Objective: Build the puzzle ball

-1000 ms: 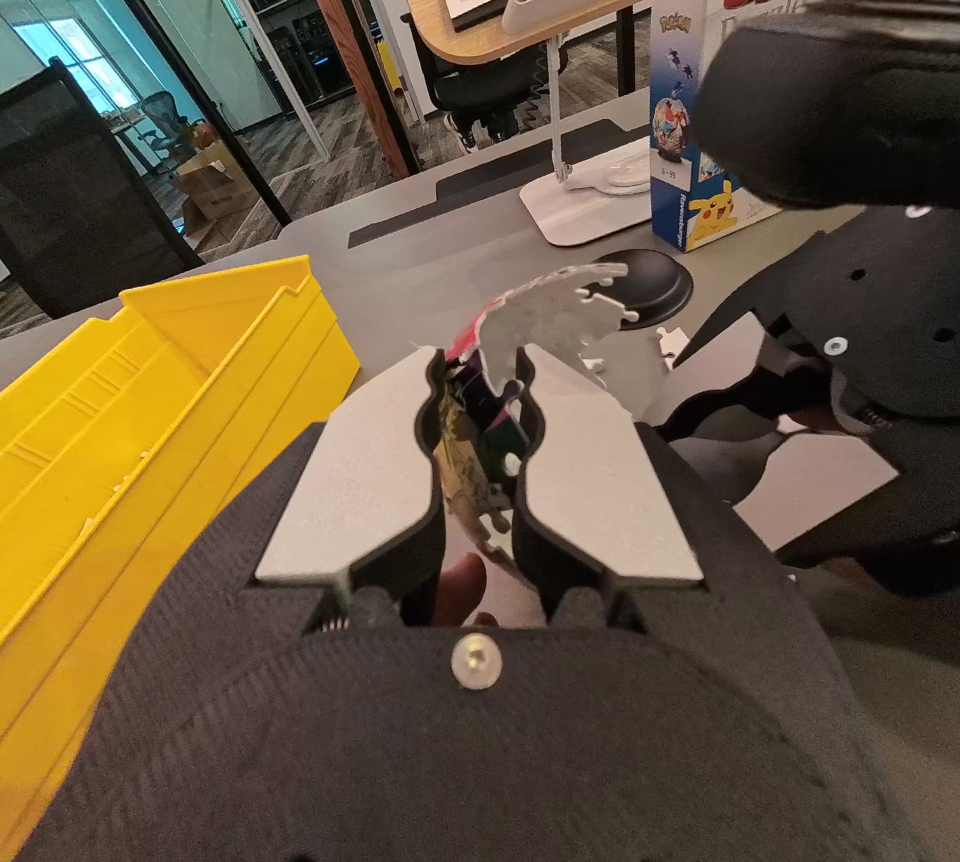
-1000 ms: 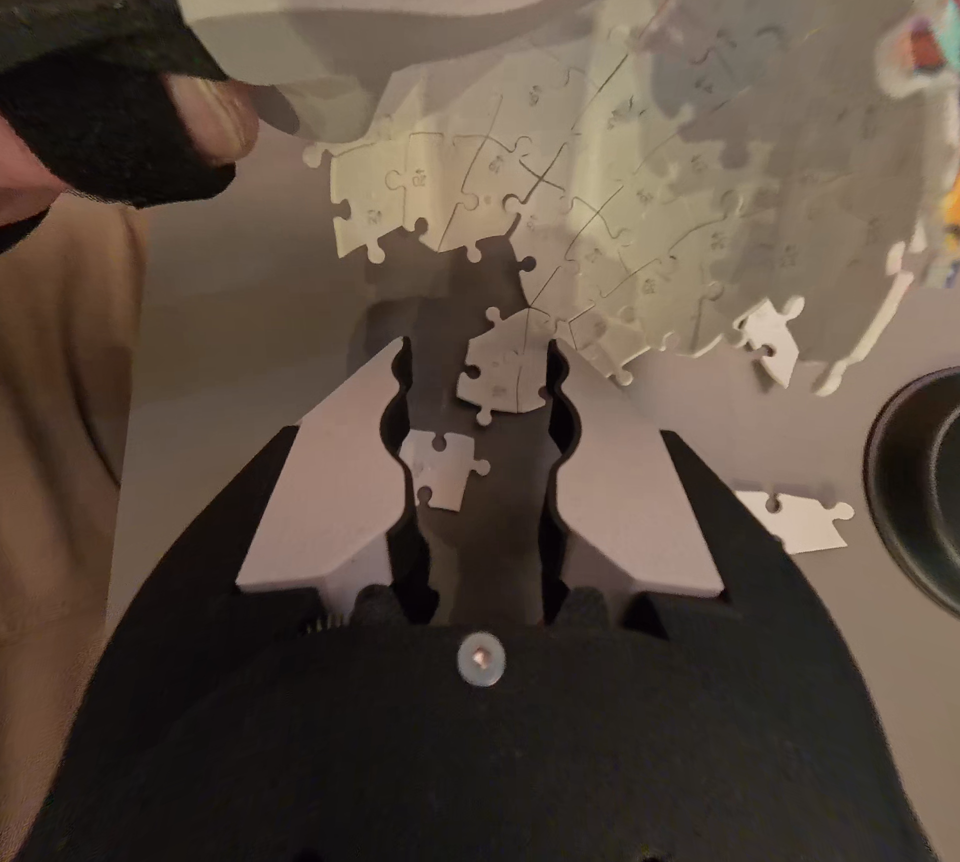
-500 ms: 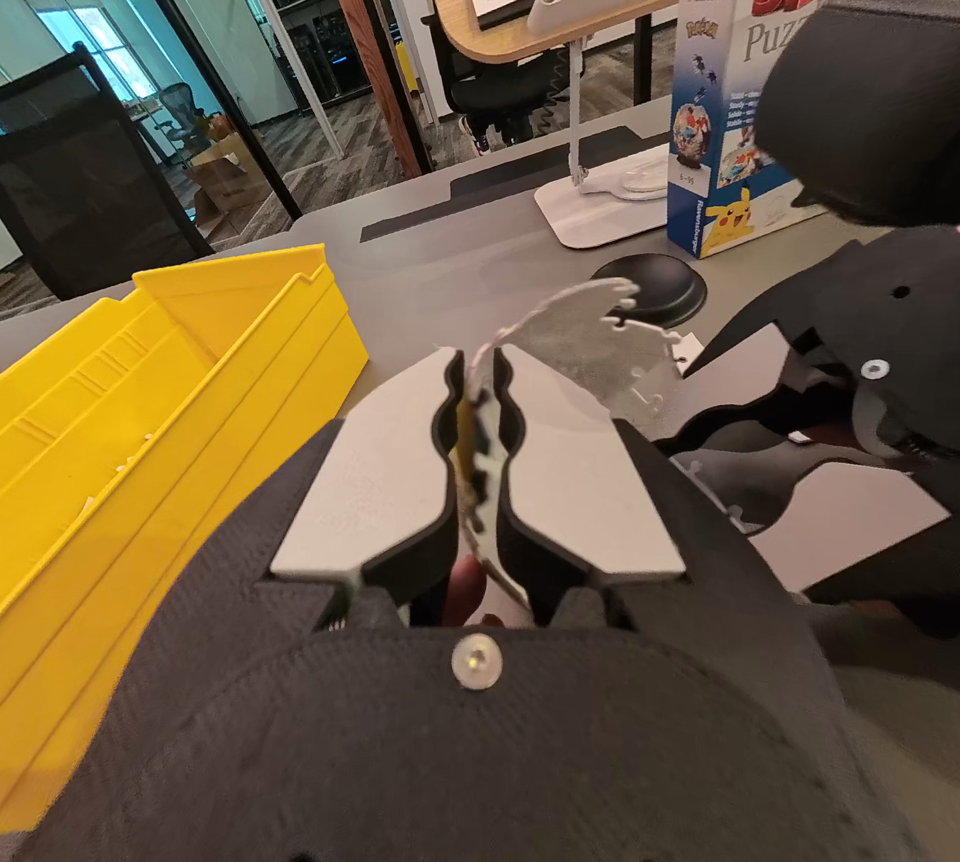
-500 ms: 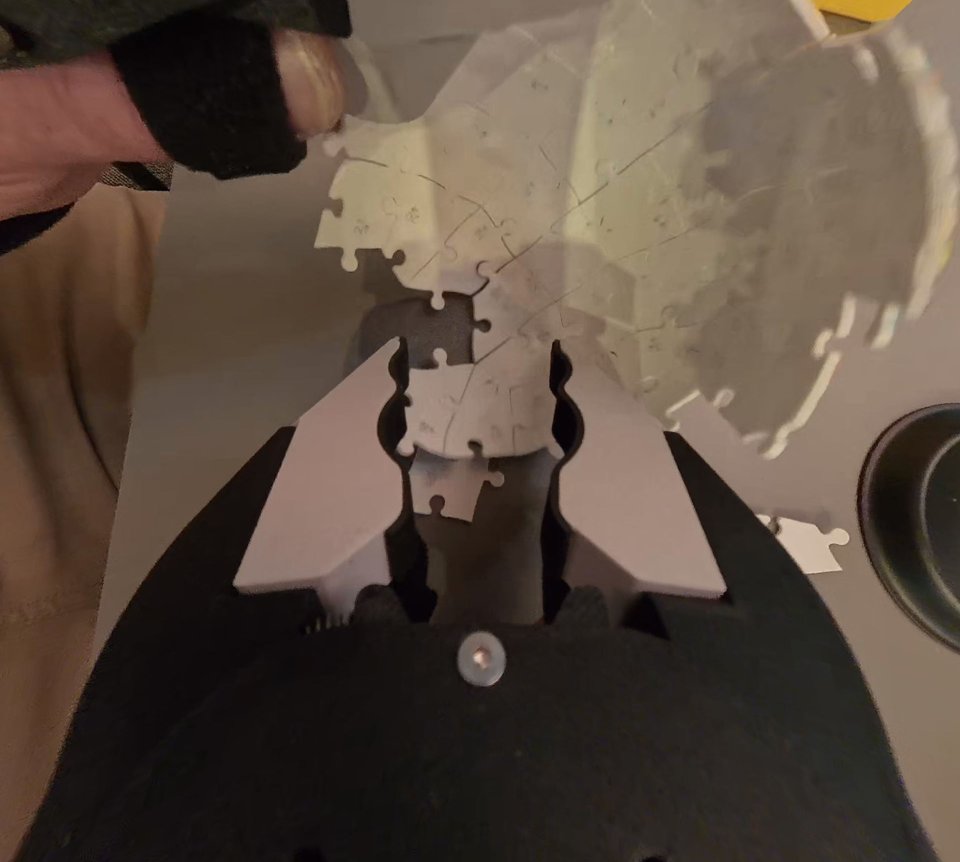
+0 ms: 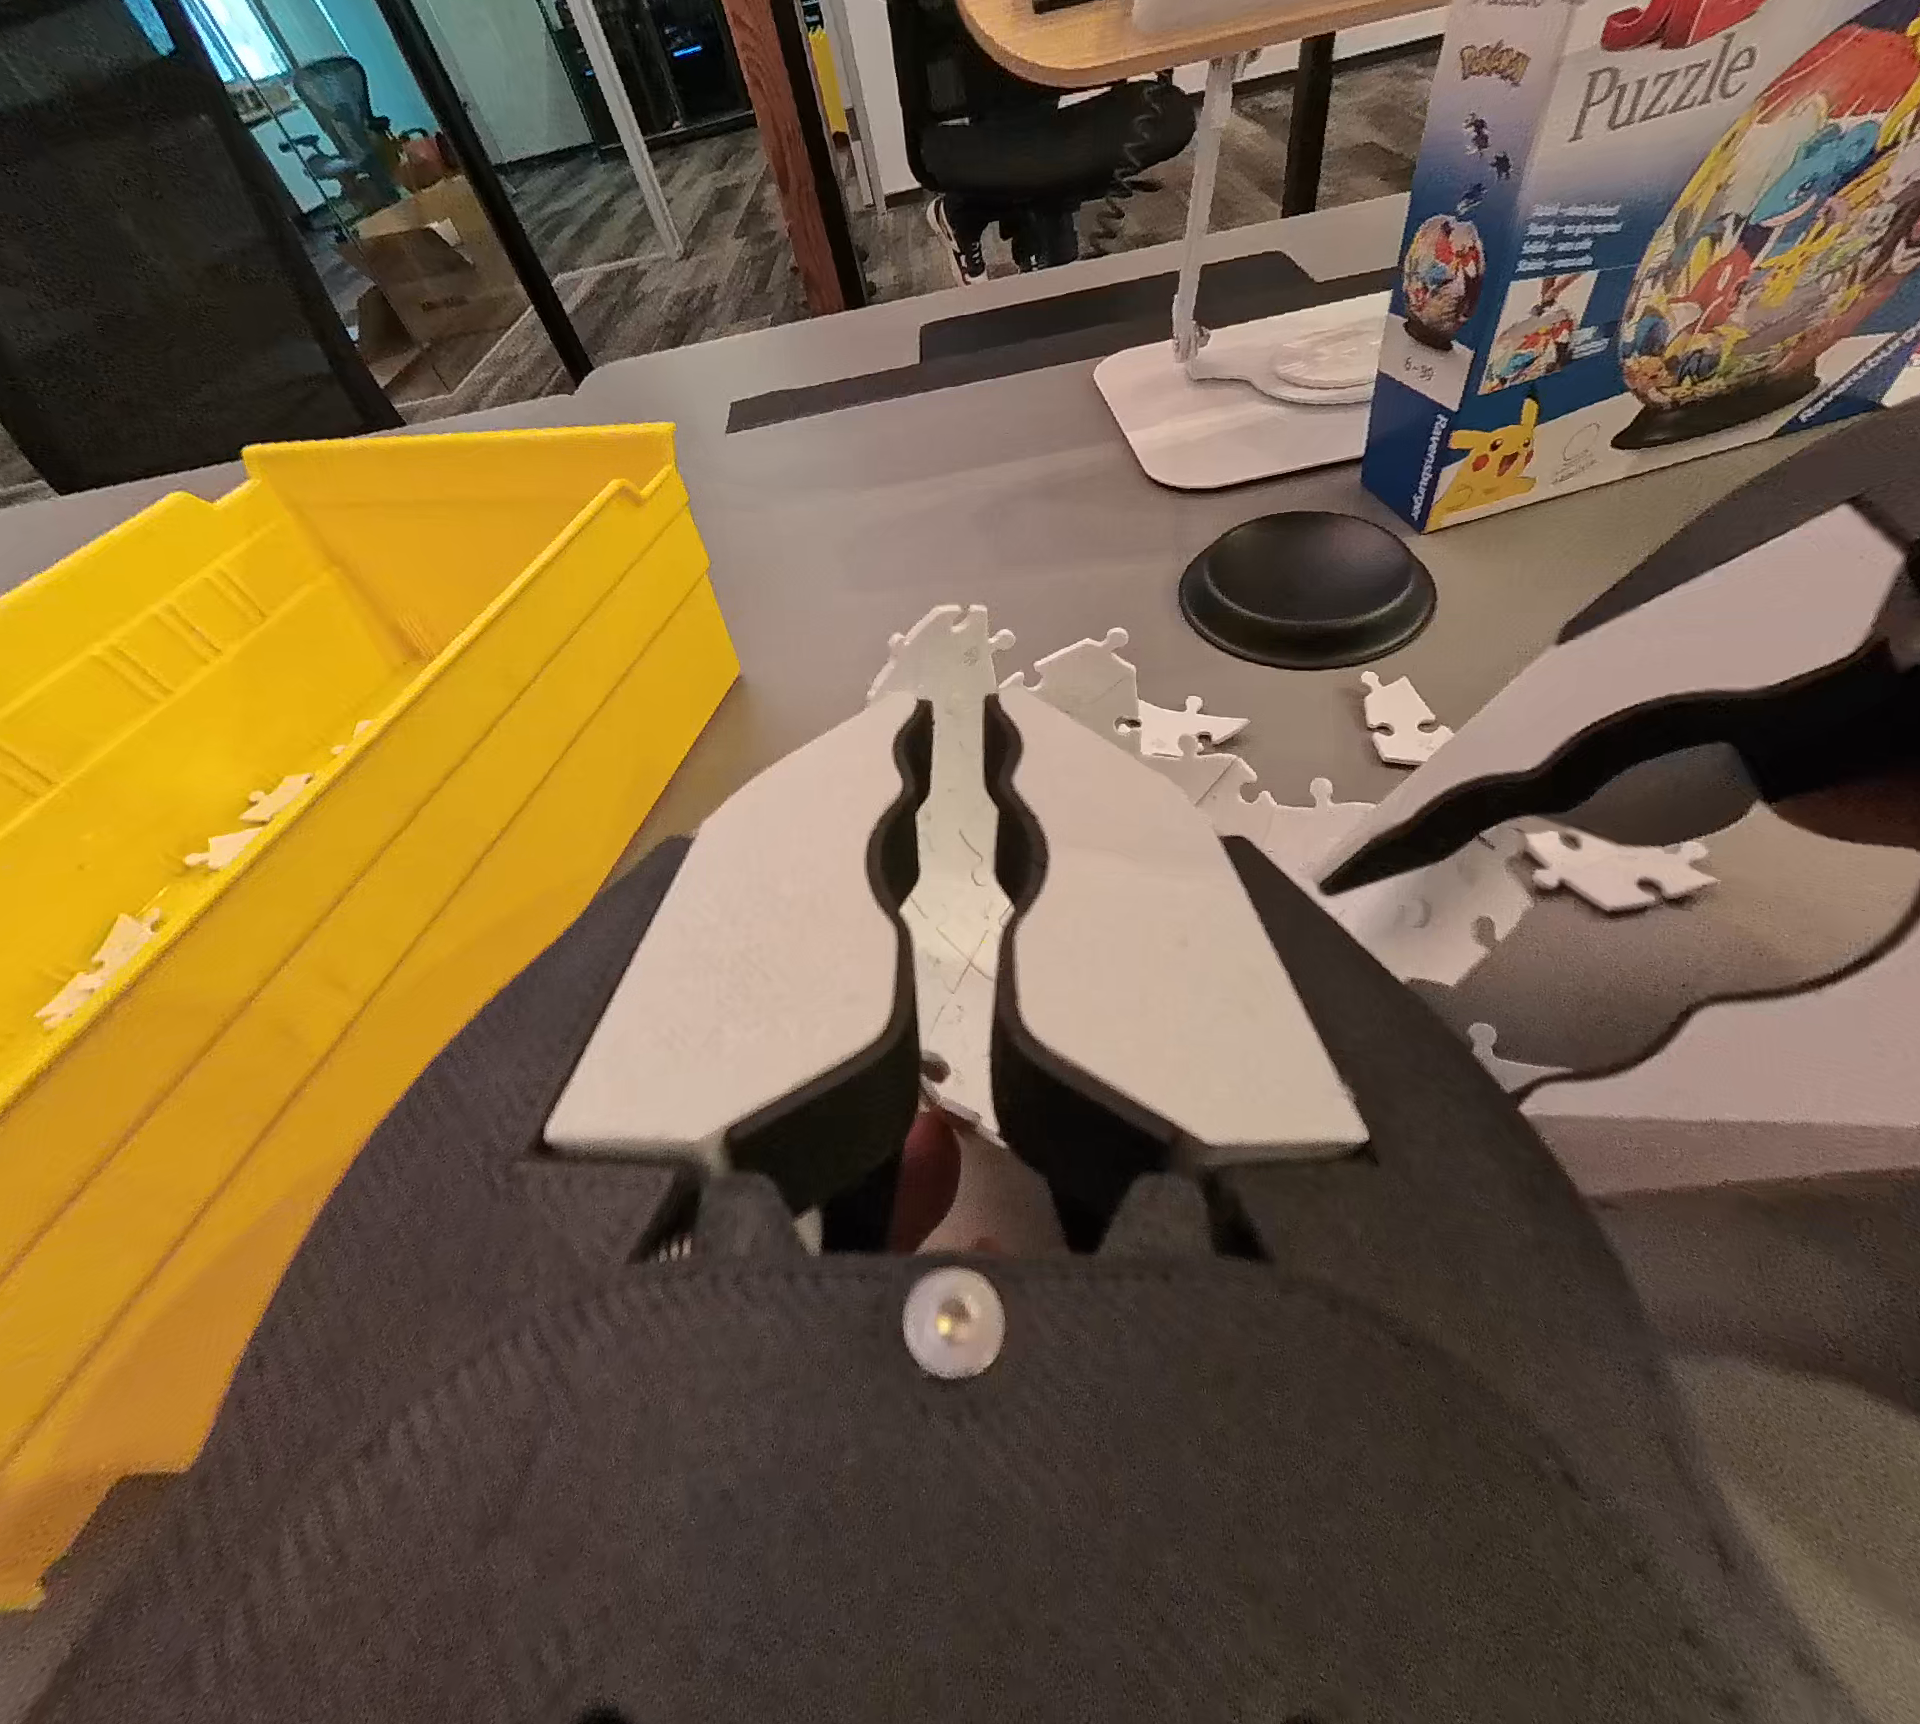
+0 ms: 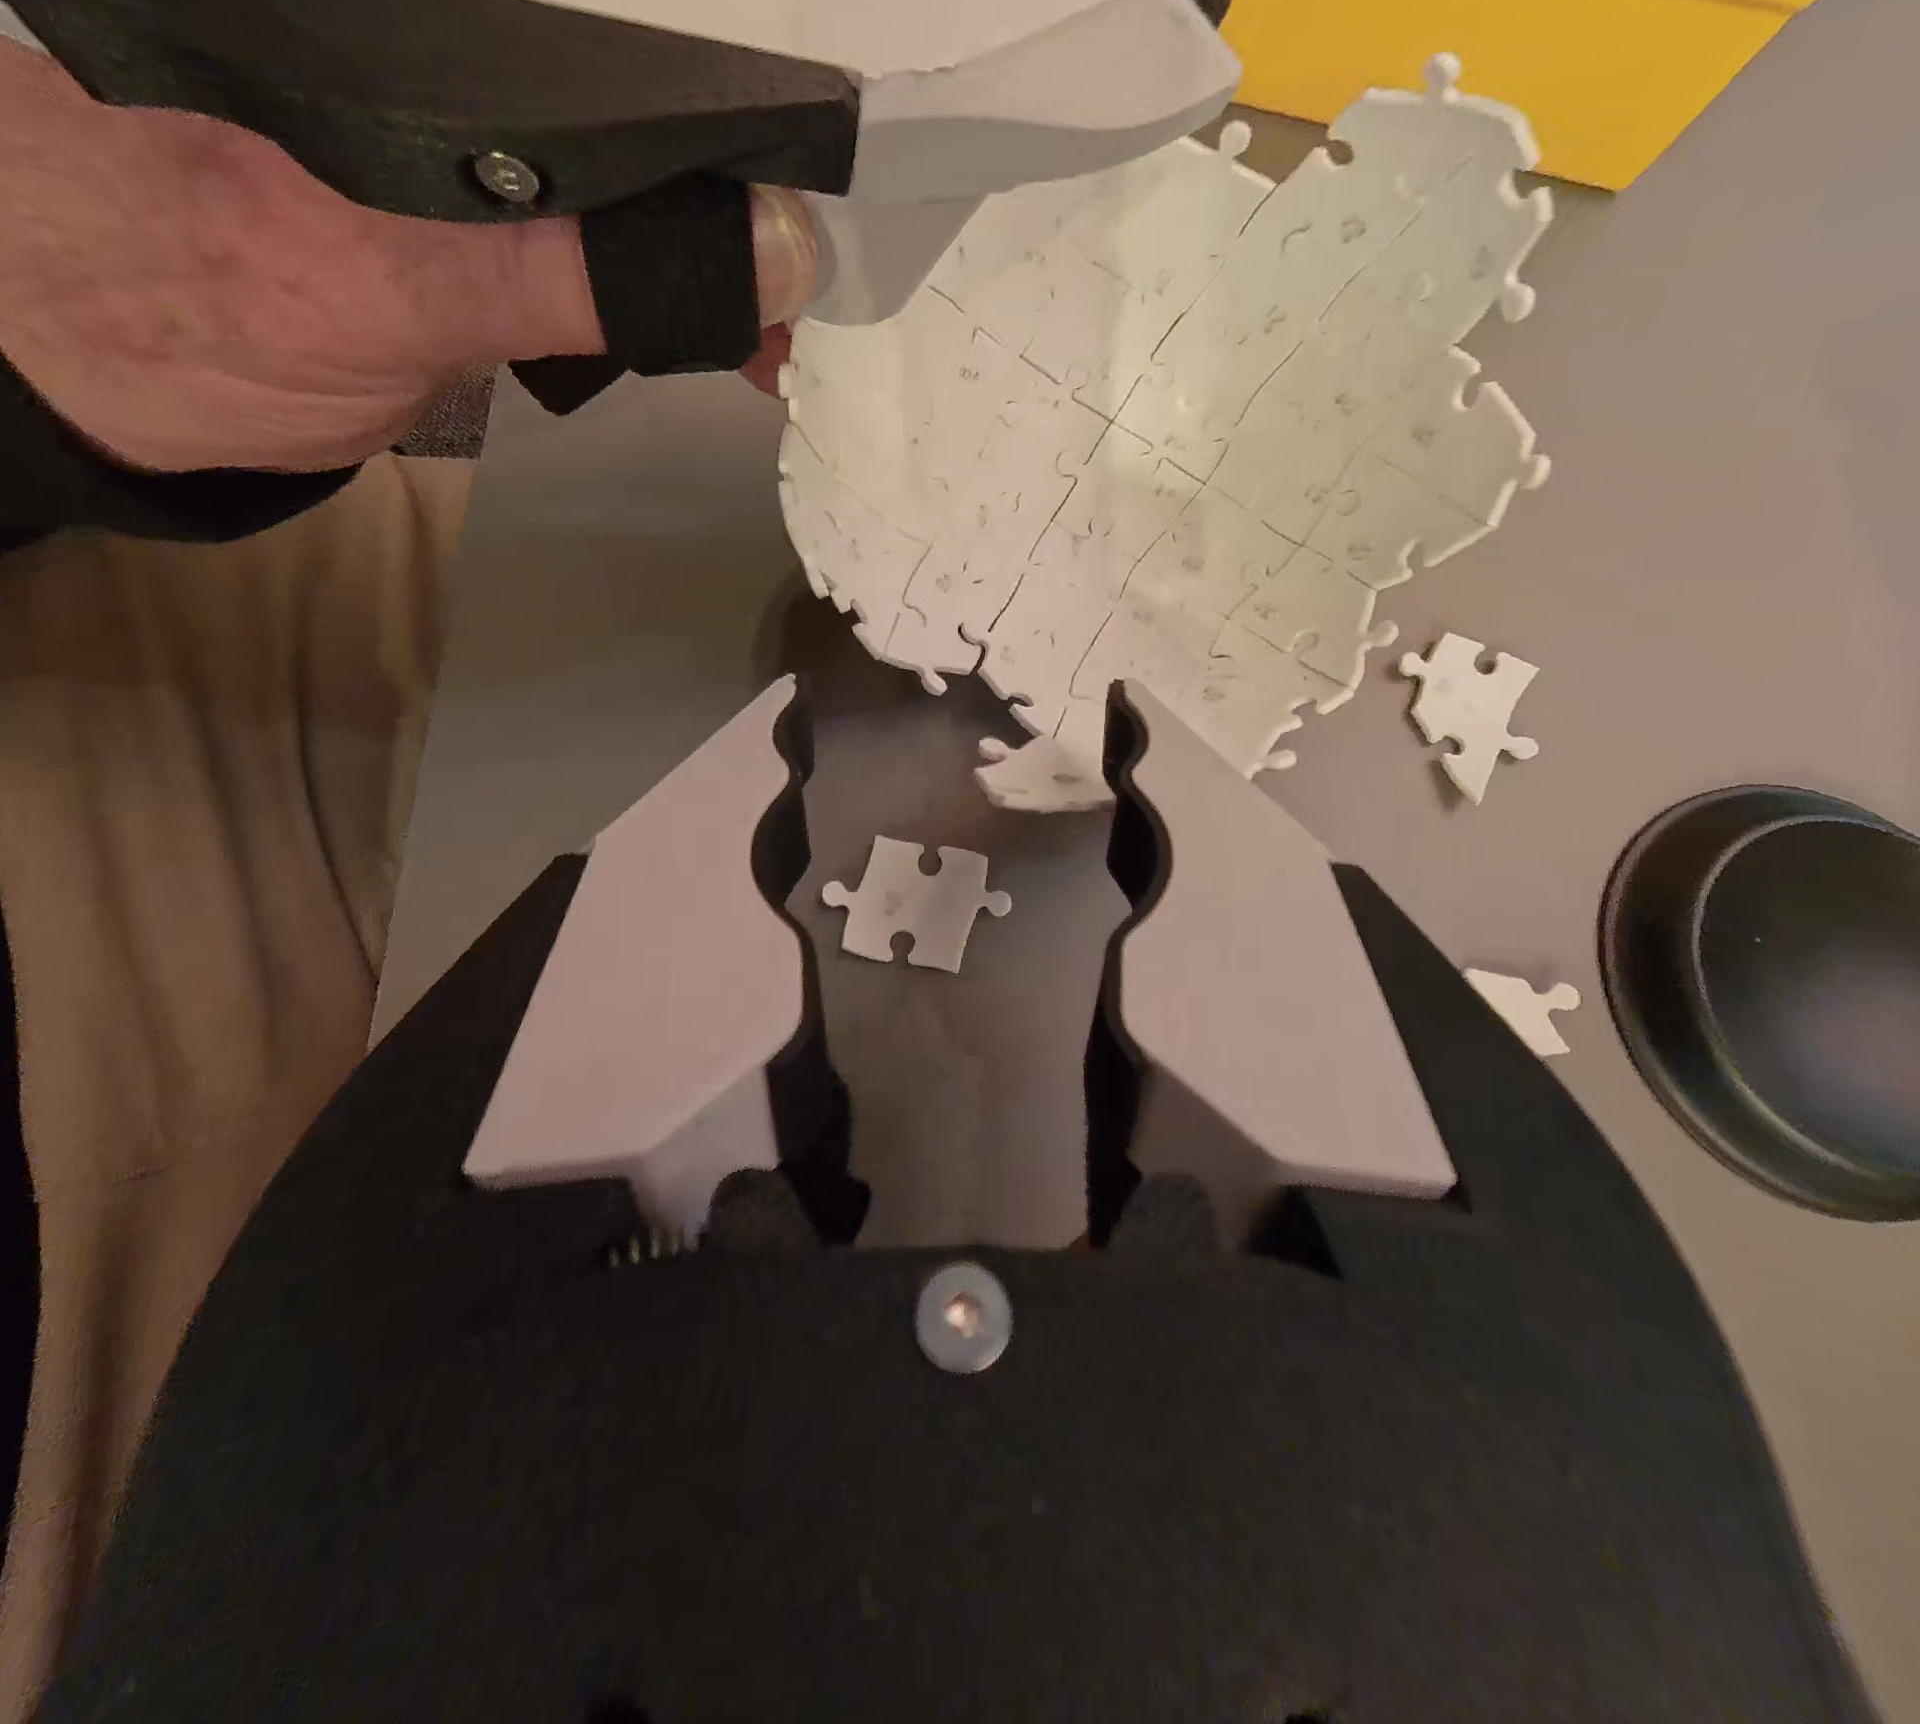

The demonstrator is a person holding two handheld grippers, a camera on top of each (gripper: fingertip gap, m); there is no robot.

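Note:
My left gripper (image 5: 954, 724) is shut on the rim of a partly built puzzle ball shell (image 5: 951, 843), white inner side up. In the right wrist view the shell (image 6: 1164, 448) is a curved sheet of joined pieces, tilted low over the grey table (image 6: 1714, 427). My right gripper (image 6: 954, 698) is open, with its tips at the shell's lower edge. A joined piece (image 6: 1039, 775) hangs there beside the right fingertip. A loose piece (image 6: 914, 905) lies on the table between the open fingers. The right gripper (image 5: 1434, 957) also shows at the right of the left wrist view.
A yellow bin (image 5: 364, 687) holding several pieces stands at the left. A black round stand (image 5: 1304, 583), the puzzle box (image 5: 1662, 220) and a white lamp base (image 5: 1226, 417) lie beyond. Loose pieces (image 6: 1470, 708) (image 6: 1522, 1009) lie near the stand (image 6: 1787, 999). A person's hand (image 6: 260, 303) holds the left gripper. The grippers' ends are close to 10 cm from one another.
The left gripper has lowered and turned the shell, so its white inside now faces up near the table. The right gripper stays open, and the shell's lower edge has moved back towards its fingertips.

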